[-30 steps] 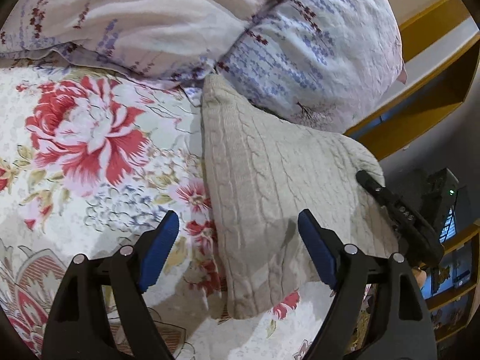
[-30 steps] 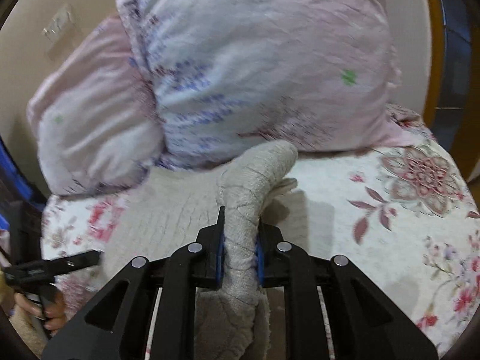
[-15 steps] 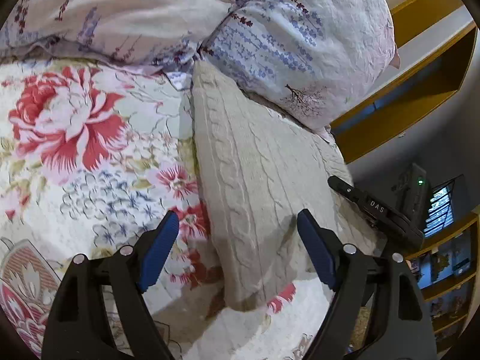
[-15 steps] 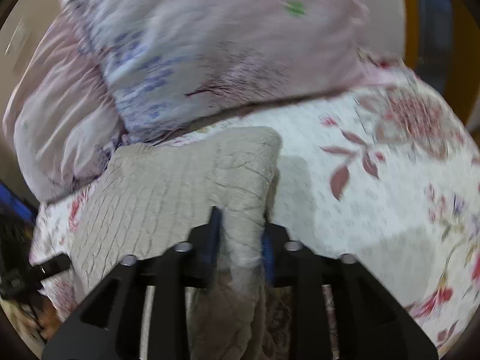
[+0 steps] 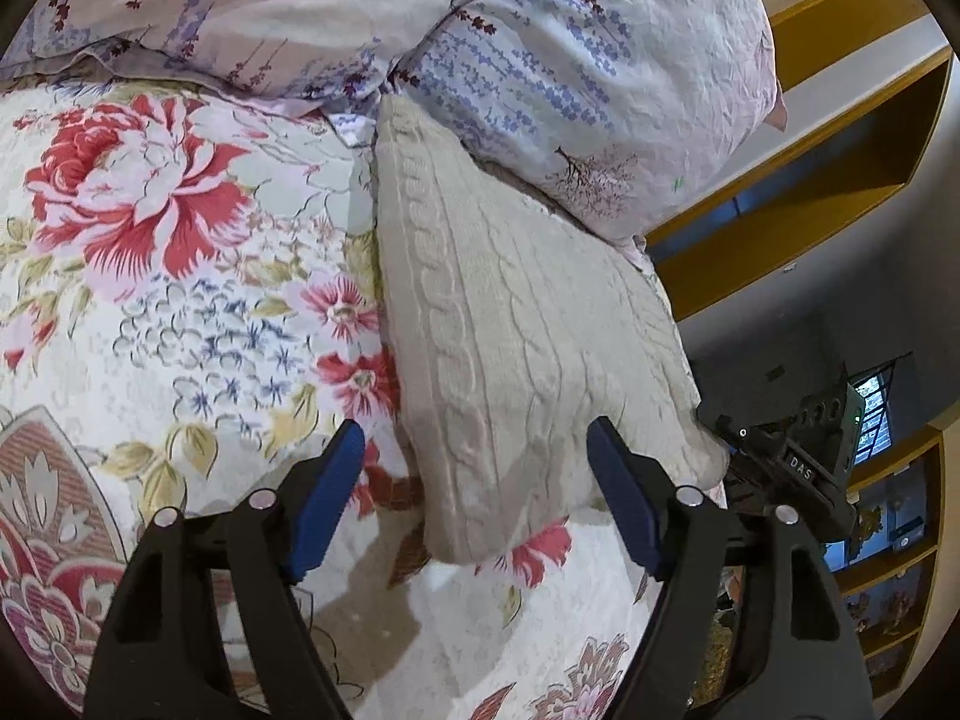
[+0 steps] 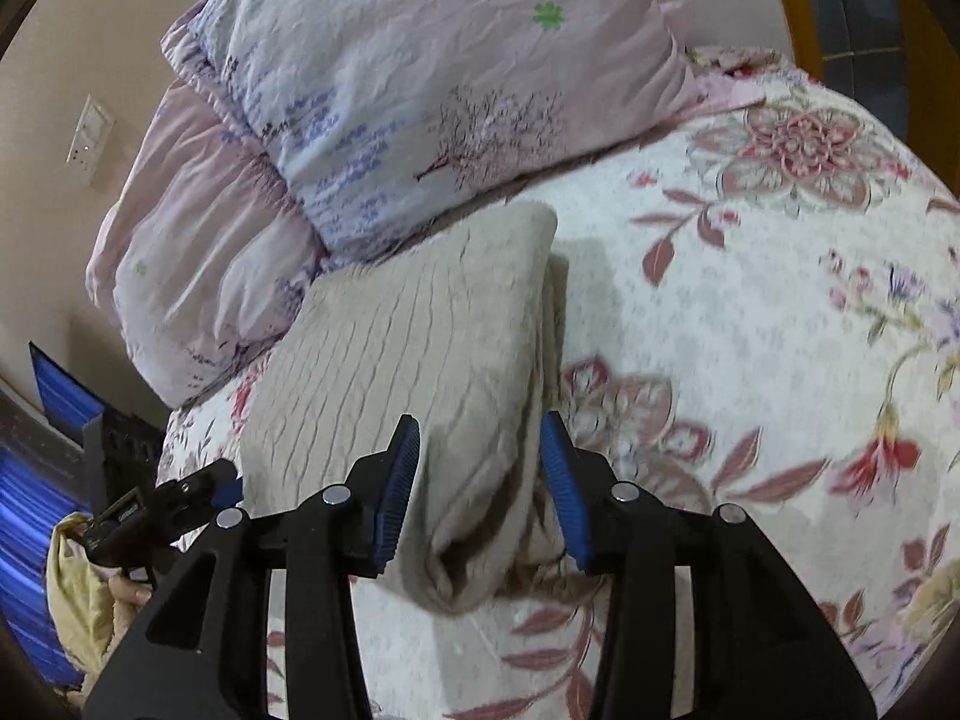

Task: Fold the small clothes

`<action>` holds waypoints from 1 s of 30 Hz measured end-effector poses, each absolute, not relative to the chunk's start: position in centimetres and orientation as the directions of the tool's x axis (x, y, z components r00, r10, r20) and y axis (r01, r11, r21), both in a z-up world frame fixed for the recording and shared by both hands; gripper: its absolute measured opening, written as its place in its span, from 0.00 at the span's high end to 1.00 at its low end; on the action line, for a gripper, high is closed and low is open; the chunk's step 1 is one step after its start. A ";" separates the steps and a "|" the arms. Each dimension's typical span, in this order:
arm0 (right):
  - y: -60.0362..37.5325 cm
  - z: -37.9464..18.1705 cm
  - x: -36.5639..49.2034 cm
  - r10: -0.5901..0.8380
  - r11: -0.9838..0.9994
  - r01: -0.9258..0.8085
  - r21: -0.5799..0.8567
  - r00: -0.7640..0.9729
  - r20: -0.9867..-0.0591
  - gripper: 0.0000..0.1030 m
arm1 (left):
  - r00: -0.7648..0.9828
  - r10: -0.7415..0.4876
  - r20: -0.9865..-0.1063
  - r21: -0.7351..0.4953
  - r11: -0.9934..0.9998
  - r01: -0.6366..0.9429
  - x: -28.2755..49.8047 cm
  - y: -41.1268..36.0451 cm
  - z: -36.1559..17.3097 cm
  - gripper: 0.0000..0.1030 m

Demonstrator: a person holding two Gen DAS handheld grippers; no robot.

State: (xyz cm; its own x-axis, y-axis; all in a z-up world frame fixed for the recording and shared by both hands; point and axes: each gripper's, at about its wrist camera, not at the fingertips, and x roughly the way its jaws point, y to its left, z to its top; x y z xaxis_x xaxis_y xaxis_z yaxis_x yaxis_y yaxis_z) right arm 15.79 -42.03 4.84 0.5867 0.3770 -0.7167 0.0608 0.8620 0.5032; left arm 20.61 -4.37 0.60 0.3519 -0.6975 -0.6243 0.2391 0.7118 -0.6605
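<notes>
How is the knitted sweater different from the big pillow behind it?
The beige cable-knit sweater is one plain colour, while the pillow is pale pink-white with purple flower and tree prints. The sweater lies folded and fairly flat on the flowered bedspread; the pillow is puffy and leans up behind it. The sweater's surface is ribbed, the pillow's is smooth but crinkled. Both are soft cloth, and they touch.

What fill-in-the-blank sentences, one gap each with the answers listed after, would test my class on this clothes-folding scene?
1. The folded knit sweater is ____ in colour.
2. The sweater lies on a bedspread printed with ____.
3. The sweater's far end touches the ____, which has a blue and purple print.
4. The right gripper has just been opening, and its pads are ____ in colour.

Missing words: beige; flowers; pillow; blue
</notes>
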 end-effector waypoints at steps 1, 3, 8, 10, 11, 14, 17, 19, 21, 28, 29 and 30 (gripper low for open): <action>-41.9 4.7 15.7 0.379 0.863 0.058 0.502 0.582 -0.719 0.61 | 0.347 -0.696 -0.629 -0.659 0.714 0.237 20.5 -4.4 0.5 0.30; -41.6 4.4 15.6 0.385 0.863 0.054 0.502 0.573 -0.723 0.73 | 0.335 -0.697 -0.634 -0.661 0.713 0.233 20.3 -4.5 0.1 0.35; -41.4 6.0 14.8 0.346 0.884 0.024 0.468 0.639 -0.687 0.88 | 0.289 -0.727 -0.623 -0.689 0.685 0.237 20.0 -4.9 -0.6 0.69; -41.3 6.9 14.5 0.311 0.901 0.018 0.433 0.669 -0.675 0.88 | 0.298 -0.721 -0.625 -0.678 0.691 0.250 19.7 -4.8 -0.5 0.78; -41.2 7.0 14.5 0.296 0.909 0.019 0.416 0.675 -0.676 0.88 | 0.298 -0.723 -0.623 -0.678 0.689 0.255 19.6 -4.8 -0.5 0.80; -41.2 6.1 14.8 0.250 0.930 0.043 0.365 0.655 -0.713 0.89 | 0.297 -0.728 -0.618 -0.682 0.684 0.259 19.3 -4.6 -0.5 0.84; -41.5 3.8 15.2 0.207 0.941 0.092 0.326 0.607 -0.768 0.89 | 0.292 -0.725 -0.624 -0.677 0.688 0.261 19.2 -4.6 -0.7 0.85; -41.9 2.7 15.5 0.217 0.931 0.114 0.347 0.593 -0.776 0.89 | 0.286 -0.723 -0.629 -0.675 0.691 0.260 19.0 -4.5 -1.0 0.84; -42.3 2.6 15.6 0.239 0.918 0.122 0.377 0.588 -0.773 0.88 | 0.279 -0.726 -0.628 -0.681 0.687 0.254 19.2 -4.4 -1.0 0.81; -43.6 4.9 16.1 0.321 0.857 0.122 0.500 0.633 -0.705 0.65 | 0.342 -0.718 -0.607 -0.684 0.690 0.234 20.3 -3.2 0.7 0.36; -43.8 5.0 16.6 0.328 0.846 0.130 0.517 0.637 -0.698 0.65 | 0.348 -0.716 -0.605 -0.685 0.691 0.229 20.6 -3.2 0.9 0.35; -44.0 5.0 17.1 0.338 0.834 0.137 0.535 0.639 -0.691 0.65 | 0.352 -0.713 -0.606 -0.689 0.692 0.215 21.2 -3.2 0.9 0.32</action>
